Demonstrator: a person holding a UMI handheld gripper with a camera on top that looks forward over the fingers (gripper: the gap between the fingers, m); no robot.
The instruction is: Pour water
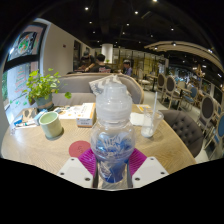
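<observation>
My gripper (pixel 112 170) is clamped on the upright bottle (pixel 112 125); the glass (pixel 150 122) stands just beyond, to its right, so I would tip that way.

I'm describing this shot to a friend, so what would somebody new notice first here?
First, the clear plastic bottle with blue inside, upright between the gripper fingers, whose pads flank its base. To its right on the wooden table stands an empty glass; to its left, a green mug before a leafy potted plant.

Bottle (pixel 112 128) on table (pixel 40 150), mug (pixel 50 123) left, glass (pixel 150 122) right
</observation>
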